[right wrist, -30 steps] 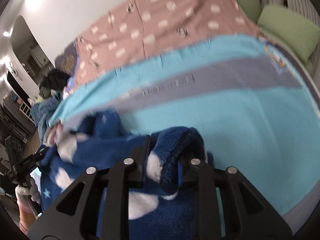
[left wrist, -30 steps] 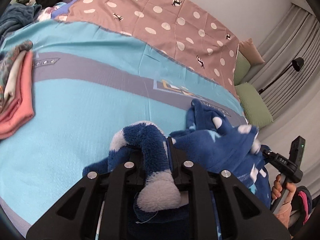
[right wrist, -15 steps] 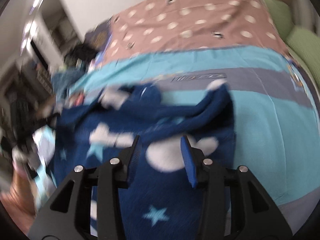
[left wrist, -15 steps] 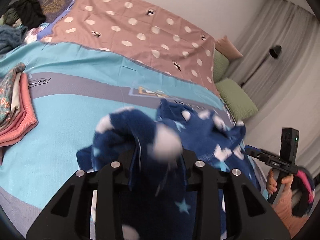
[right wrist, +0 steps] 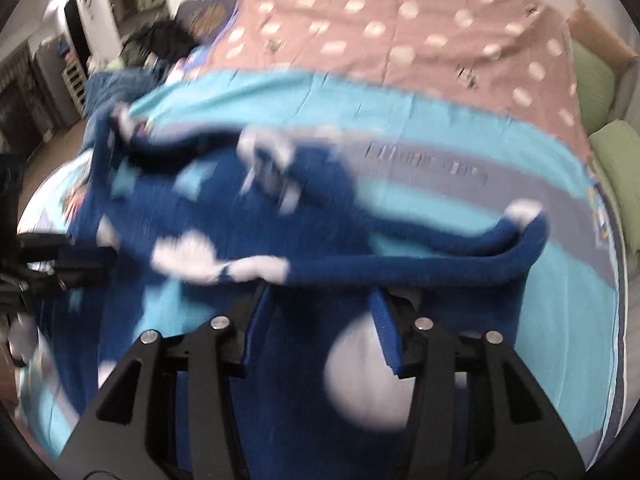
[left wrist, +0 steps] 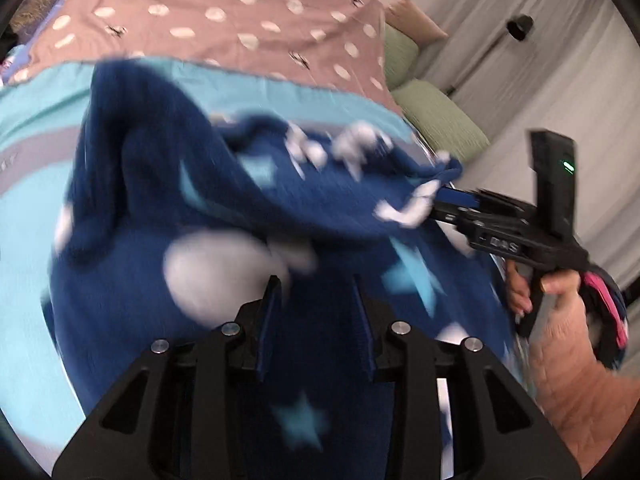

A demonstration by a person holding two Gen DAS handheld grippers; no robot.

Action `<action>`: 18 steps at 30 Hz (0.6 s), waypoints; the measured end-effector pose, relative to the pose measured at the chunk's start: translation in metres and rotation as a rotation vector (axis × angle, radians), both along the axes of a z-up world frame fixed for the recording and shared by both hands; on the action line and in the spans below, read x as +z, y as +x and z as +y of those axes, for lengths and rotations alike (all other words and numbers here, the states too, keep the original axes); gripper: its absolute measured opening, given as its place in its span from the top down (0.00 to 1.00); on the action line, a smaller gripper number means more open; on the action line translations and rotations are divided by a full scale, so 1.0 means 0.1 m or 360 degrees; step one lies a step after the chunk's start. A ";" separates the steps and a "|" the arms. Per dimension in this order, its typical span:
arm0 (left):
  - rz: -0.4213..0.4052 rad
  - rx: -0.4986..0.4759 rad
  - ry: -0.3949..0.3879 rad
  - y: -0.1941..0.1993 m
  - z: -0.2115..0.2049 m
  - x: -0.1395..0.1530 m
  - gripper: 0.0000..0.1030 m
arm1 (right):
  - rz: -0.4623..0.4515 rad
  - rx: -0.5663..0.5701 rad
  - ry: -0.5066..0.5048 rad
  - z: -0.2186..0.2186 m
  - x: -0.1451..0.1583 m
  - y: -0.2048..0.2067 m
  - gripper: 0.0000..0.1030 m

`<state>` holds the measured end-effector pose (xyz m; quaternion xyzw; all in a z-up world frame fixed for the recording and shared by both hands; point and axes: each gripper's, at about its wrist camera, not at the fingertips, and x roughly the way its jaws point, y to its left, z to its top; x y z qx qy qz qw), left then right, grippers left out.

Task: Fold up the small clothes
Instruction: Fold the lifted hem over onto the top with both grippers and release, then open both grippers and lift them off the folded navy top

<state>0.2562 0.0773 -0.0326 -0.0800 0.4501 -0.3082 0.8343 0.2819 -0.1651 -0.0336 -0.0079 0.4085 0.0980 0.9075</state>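
the bed's turquoise sheet shows bare along the left edge of the left wrist view, with a grey band crossing it. the blue fleece garment, dark blue with white blobs and pale stars, lies blurred over the near half of the bed and fills most of the middle of that view. the left tongs stand apart over it; their jaws have just been opening, with fleece under and between them but the pads not pressing on it. behind, the pink dotted cover spans the far side up to the green pillows at the right edge. furthest right, a hand holds the right tongs, whose tips sit at the garment's right edge.

in the right wrist view the left tongs are a dark blur at the left edge. the garment spreads from there across the middle, one sleeve reaching out to the right. the right tongs are apart, jaws just opened, fleece below them, unpinched. bare sheet lies open to the right, up to the bed's edge.
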 end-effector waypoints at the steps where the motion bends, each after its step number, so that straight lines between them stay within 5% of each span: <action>1: -0.0051 0.0099 0.0066 0.14 0.04 0.00 0.57 | -0.0037 -0.0063 0.0010 -0.05 0.01 0.06 0.53; 4: -0.0113 0.0439 0.0381 0.43 0.23 -0.10 0.57 | -0.0009 -0.0246 0.0097 -0.32 -0.04 0.17 0.53; 7: 0.0032 0.0569 0.0184 0.51 0.56 -0.22 0.57 | 0.0039 -0.0324 0.0204 -0.61 -0.11 0.06 0.52; 11: 0.0008 0.0686 0.0022 0.45 0.85 -0.12 0.54 | 0.0065 -0.0433 0.0195 -0.98 -0.14 -0.05 0.42; 14: 0.0026 0.0756 0.0076 0.55 0.98 -0.08 0.40 | 0.0183 -0.0455 0.0398 -1.24 -0.22 0.01 0.37; 16: 0.0128 0.0708 0.0041 0.67 0.96 -0.18 0.40 | 0.0260 -0.0467 0.0505 -1.35 -0.32 0.09 0.36; 18: 0.0206 0.0638 0.0034 0.79 0.89 -0.31 0.52 | 0.0298 -0.0446 0.0522 -1.32 -0.41 0.15 0.42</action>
